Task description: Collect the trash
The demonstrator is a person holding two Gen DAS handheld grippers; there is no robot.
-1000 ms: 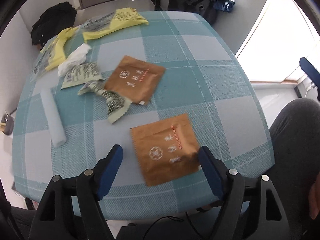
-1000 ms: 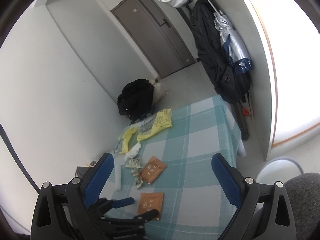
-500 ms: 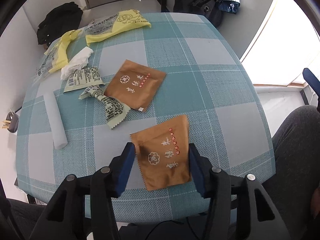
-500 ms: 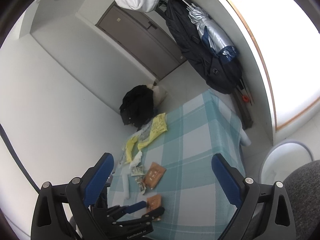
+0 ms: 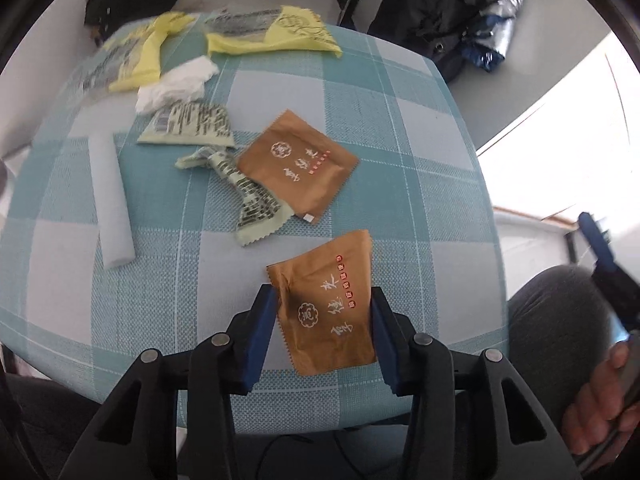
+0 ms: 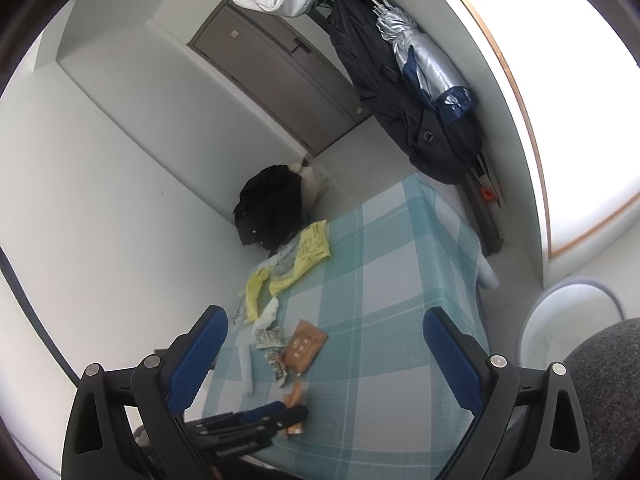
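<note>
The left claw (image 5: pixel 322 320) pointed steeply down at the near edge of the checked surface (image 5: pixel 420 168), its 2 blue pads closing on the near brown sachet (image 5: pixel 326 300). The sachet stood between the pads, buckled and creased along its left side, with both pads pressing on its edges. Its far part was lifted off the cloth. From the right wrist view the same sachet (image 6: pixel 295 394) showed as a small orange-brown sliver rising between the fingers of the left claw (image 6: pixel 280 420) at the near left corner of the surface (image 6: pixel 400 280).

The right claw (image 6: pixel 324 344) hung above and beside the surface with its jaws spread wide and nothing between them. In the left wrist view a hand (image 5: pixel 600 400) showed at the lower right edge.

The rest of the trash lay further in. A second brown sachet (image 5: pixel 296 164) lay flat near the middle, touching a twisted green wrapper (image 5: pixel 244 192) at its left. Beyond that sat a flatter green wrapper (image 5: pixel 188 124), a crumpled white tissue (image 5: pixel 176 84) and 2 yellow bags (image 5: pixel 276 32), the second one (image 5: pixel 140 56) near the far left corner. A white foam tube (image 5: pixel 110 200) lay along the left side, apart from the wrappers.
</note>
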